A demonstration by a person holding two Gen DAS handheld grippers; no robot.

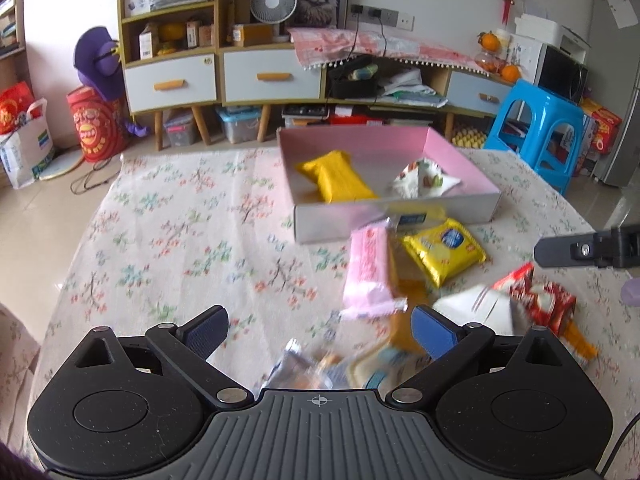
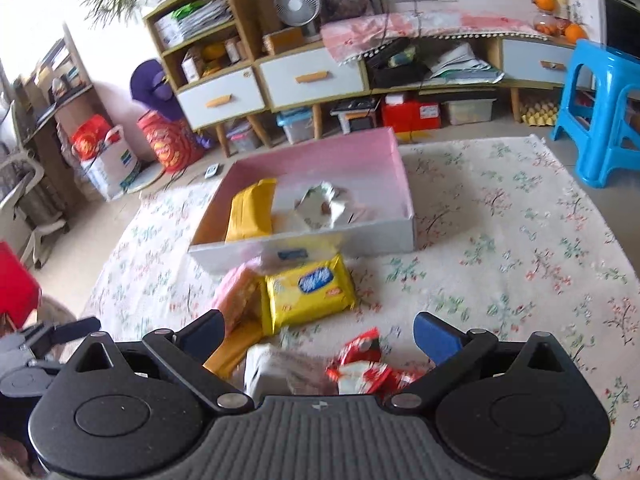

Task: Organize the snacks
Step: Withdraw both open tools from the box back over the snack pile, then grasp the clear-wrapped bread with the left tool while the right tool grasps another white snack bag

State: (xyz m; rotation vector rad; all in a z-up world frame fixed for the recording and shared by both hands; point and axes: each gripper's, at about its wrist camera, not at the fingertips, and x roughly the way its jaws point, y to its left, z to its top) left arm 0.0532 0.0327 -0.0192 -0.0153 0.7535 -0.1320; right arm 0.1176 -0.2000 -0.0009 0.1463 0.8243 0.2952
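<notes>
A shallow box with a pink inside stands on the floral cloth and holds a yellow packet and a white patterned packet. Loose snacks lie in front of it: a pink pack, a yellow pack with a blue label, a red-and-white pack. My left gripper is open over a blurred silvery pack. My right gripper is open just above the red-and-white pack, and its finger shows in the left wrist view.
A blue plastic stool stands beyond the table's far right corner. A low cabinet with drawers lines the back wall. Red bags sit on the floor at left. A white pack lies beside the red one.
</notes>
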